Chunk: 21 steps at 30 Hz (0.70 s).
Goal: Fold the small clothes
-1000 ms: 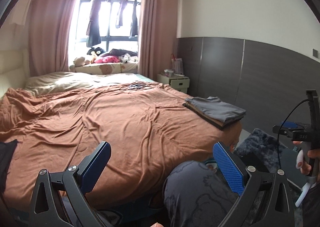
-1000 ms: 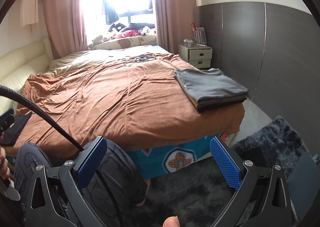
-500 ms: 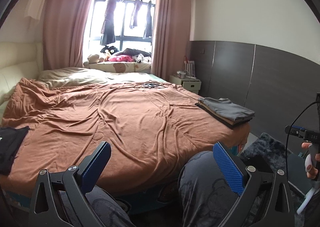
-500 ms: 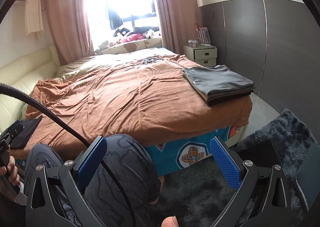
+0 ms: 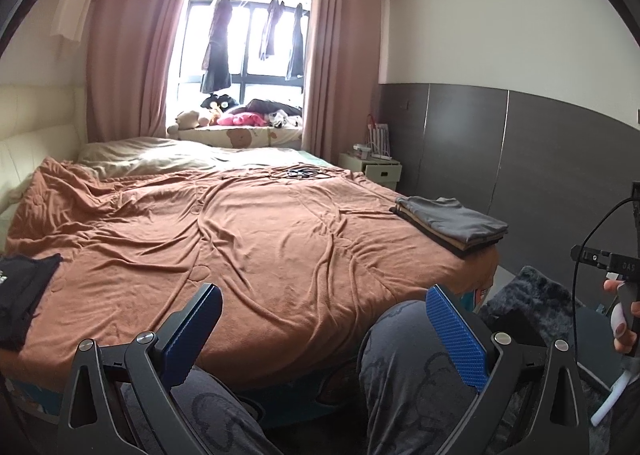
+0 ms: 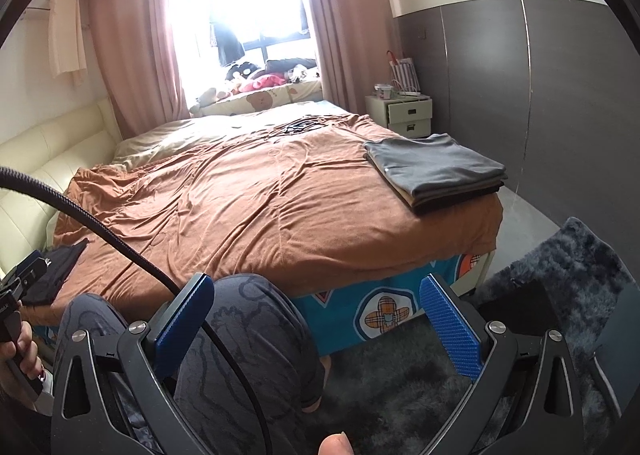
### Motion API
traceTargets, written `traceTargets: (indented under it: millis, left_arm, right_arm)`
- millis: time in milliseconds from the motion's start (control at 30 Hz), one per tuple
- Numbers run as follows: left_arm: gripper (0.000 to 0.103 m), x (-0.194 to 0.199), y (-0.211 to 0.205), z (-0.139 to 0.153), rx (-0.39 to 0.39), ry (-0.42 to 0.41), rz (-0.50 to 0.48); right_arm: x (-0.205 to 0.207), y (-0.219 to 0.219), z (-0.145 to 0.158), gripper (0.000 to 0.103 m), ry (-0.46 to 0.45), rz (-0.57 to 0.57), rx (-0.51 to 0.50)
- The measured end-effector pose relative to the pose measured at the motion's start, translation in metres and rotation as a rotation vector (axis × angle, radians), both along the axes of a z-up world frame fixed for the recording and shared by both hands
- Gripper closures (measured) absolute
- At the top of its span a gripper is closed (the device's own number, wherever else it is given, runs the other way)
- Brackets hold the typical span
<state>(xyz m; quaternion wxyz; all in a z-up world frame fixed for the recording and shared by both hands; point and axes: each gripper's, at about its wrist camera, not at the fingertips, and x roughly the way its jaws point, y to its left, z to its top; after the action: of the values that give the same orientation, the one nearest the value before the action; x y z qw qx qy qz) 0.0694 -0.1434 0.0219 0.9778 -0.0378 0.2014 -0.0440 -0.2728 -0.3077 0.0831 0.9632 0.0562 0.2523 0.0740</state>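
Note:
A stack of folded clothes [image 5: 452, 223] with a grey piece on top lies at the bed's near right corner, also in the right wrist view [image 6: 436, 171]. A dark unfolded garment [image 5: 24, 287] rests at the bed's left edge, seen too in the right wrist view [image 6: 56, 269]. My left gripper [image 5: 320, 331] is open and empty, held low in front of the bed above the person's knees. My right gripper [image 6: 316, 325] is open and empty too, over a knee and the rug, well short of the stack.
The bed carries a wrinkled brown cover [image 5: 248, 239], with dark cables [image 5: 300, 173] at its far side. A bedside cabinet [image 6: 404, 113] stands at the back right by the grey wall panels. A dark shaggy rug [image 6: 552, 275] lies on the floor. A cable [image 6: 100, 223] crosses the right wrist view.
Both grippers have risen and tilted up, so more of the bed and ceiling shows. The dark garment at the left edge has come into fuller view. Both stay open.

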Motion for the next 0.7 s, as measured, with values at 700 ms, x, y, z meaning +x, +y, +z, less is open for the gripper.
traceTargets:
  millis: [700]
  left_arm:
    - [0.000, -0.006, -0.001, 0.003, -0.001, -0.007, 0.002]
  right_arm:
    - [-0.011, 0.010, 0.001, 0.000, -0.011, 0.001, -0.008]
